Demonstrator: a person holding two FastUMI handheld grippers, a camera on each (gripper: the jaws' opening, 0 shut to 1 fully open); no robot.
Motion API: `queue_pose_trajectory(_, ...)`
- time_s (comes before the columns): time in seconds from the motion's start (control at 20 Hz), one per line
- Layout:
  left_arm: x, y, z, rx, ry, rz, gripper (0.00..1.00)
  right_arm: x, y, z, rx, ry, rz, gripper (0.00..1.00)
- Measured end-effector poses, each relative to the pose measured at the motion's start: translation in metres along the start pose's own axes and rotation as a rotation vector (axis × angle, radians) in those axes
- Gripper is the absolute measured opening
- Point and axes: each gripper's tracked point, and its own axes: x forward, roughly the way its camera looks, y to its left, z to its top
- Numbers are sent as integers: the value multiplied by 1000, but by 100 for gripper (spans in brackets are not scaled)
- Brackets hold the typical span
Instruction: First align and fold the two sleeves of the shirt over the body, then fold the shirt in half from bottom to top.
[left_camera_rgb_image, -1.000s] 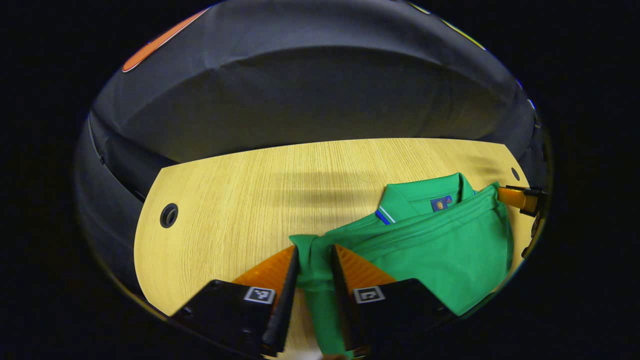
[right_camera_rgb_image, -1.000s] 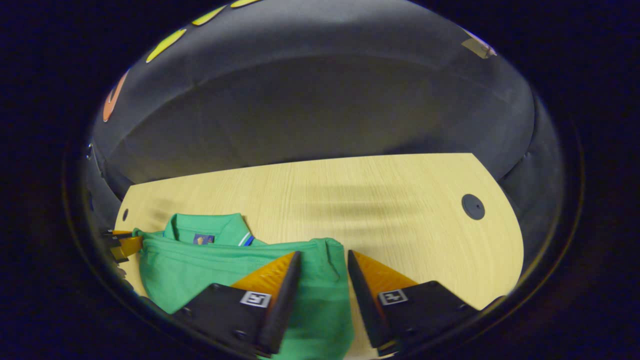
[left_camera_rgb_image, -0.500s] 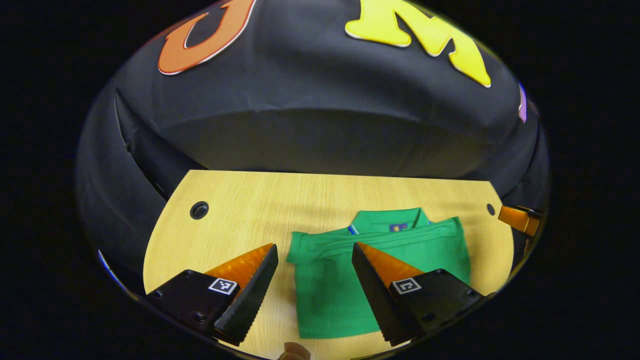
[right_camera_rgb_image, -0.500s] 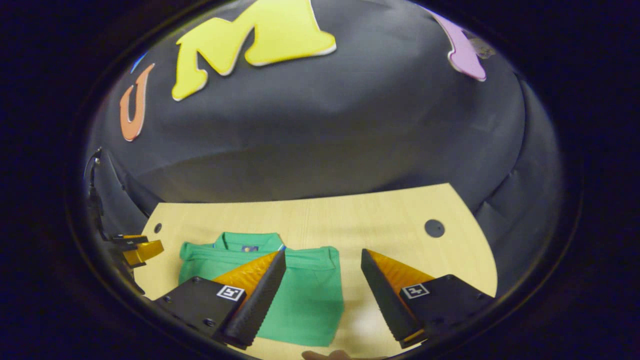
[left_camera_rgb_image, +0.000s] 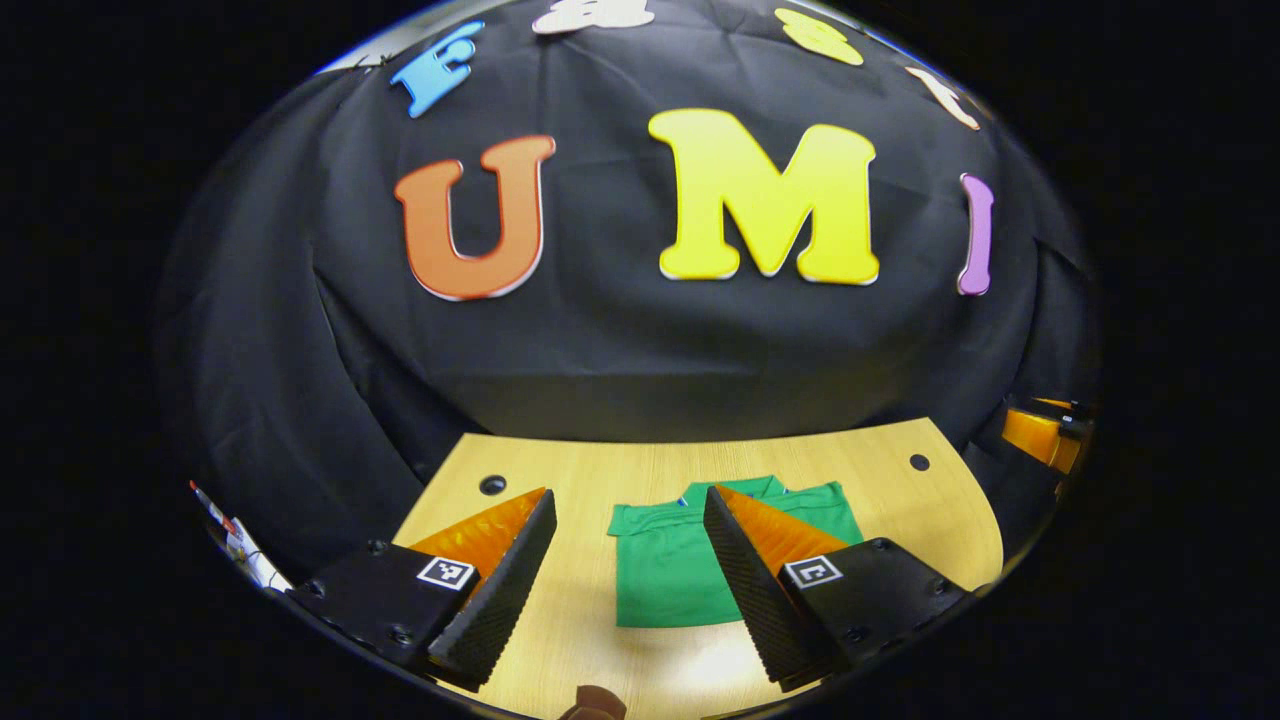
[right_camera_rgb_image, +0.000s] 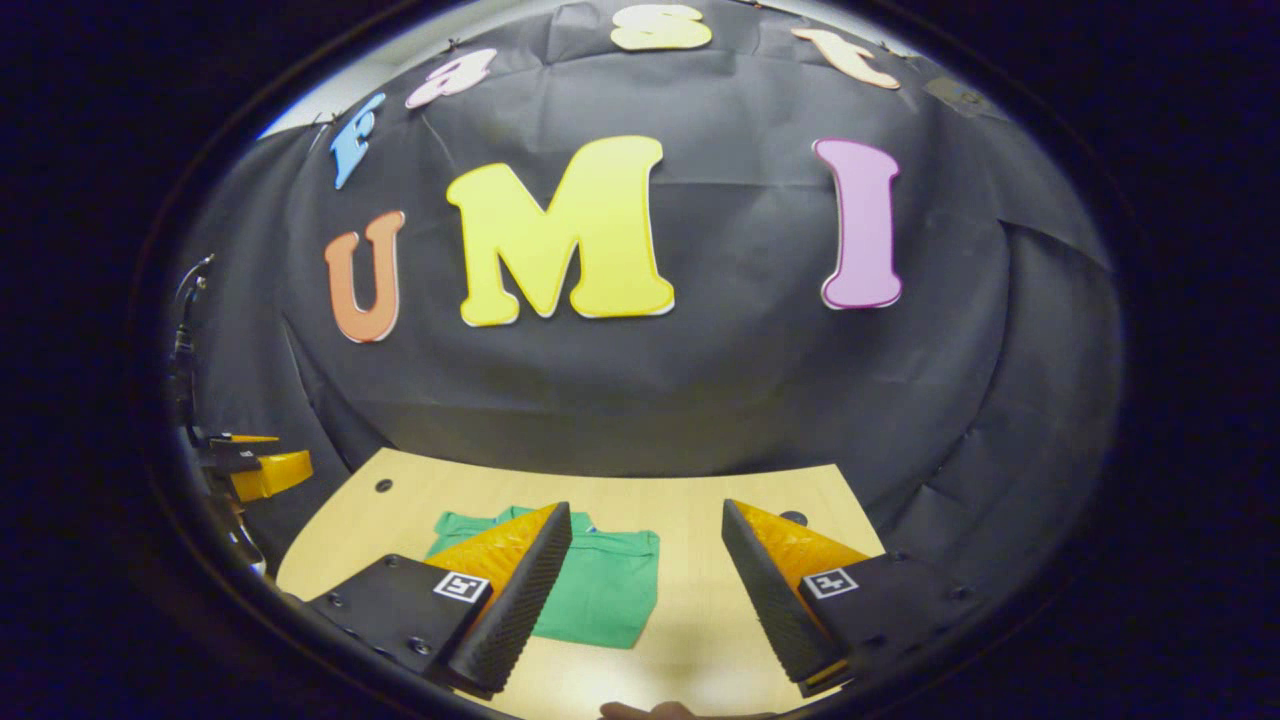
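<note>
Green fabric marks the shirt, which lies folded into a compact rectangle on the light wood-grain table. Its collar edge faces the black cloth wall at the far side of the table.

Left gripper: both fingers are spread wide apart and hold nothing. In the left gripper view, the gripper is raised above the near part of the table, well apart from the shirt. The shirt appears in the gap between the two fingers, and the finger on the right of that view covers part of the garment's right portion.

Right gripper: both fingers are likewise spread wide with nothing between them. In the right gripper view, the shirt lies left of centre, and the finger on the left of that view overlaps the garment's collar side. Bare tabletop shows in the gap between the fingers.

Surrounding items:
- A dark round hole is set in the table near its far left corner in the left gripper view; a second, smaller hole sits near the far right corner.
- In the right gripper view, one hole shows at far left; another, at the right, is partly hidden behind the finger.
- The other gripper appears at the far right edge of the left gripper view, off the table, and the left one likewise at the left edge of the right gripper view.
</note>
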Motion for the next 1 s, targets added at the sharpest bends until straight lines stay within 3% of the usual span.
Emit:
queue_pose_trajectory(0.05,-21,-1,7,-2,-36,-2,96,-18,1,4,-4,-24,4,98)
queue_pose_trajectory(0.25,-92,0,10,35,-127,-22,96,-97,-3,27,-15,-154,-52,93)
queue_pose_trajectory(0.3,-105,-4,5,33,-129,-35,96,-116,-2,27,-14,-184,-68,97)
queue_pose_trajectory(0.4,-128,-12,-4,11,-140,-77,96,-146,3,21,-23,-222,-98,97)
queue_pose_trajectory(0.5,-146,-12,-16,5,-148,-72,96,-168,11,4,-34,-211,-126,93)
queue_pose_trajectory(0.65,-167,-19,-31,-20,-163,-112,96,-188,33,-21,-58,-206,-128,94)
queue_pose_trajectory(0.85,-180,-13,-33,4,-206,-95,96,-196,72,-47,-135,-186,-102,94)
queue_pose_trajectory(0.9,-182,-15,-34,5,-214,-105,89,-198,82,-46,-141,-192,-91,98)
queue_pose_trajectory(0.95,-183,-16,-36,5,-215,-110,100,-200,90,-44,-147,-201,-76,94)
queue_pose_trajectory(1.0,-184,-16,-37,4,-217,-114,96,-199,96,-42,-155,-209,-67,94)
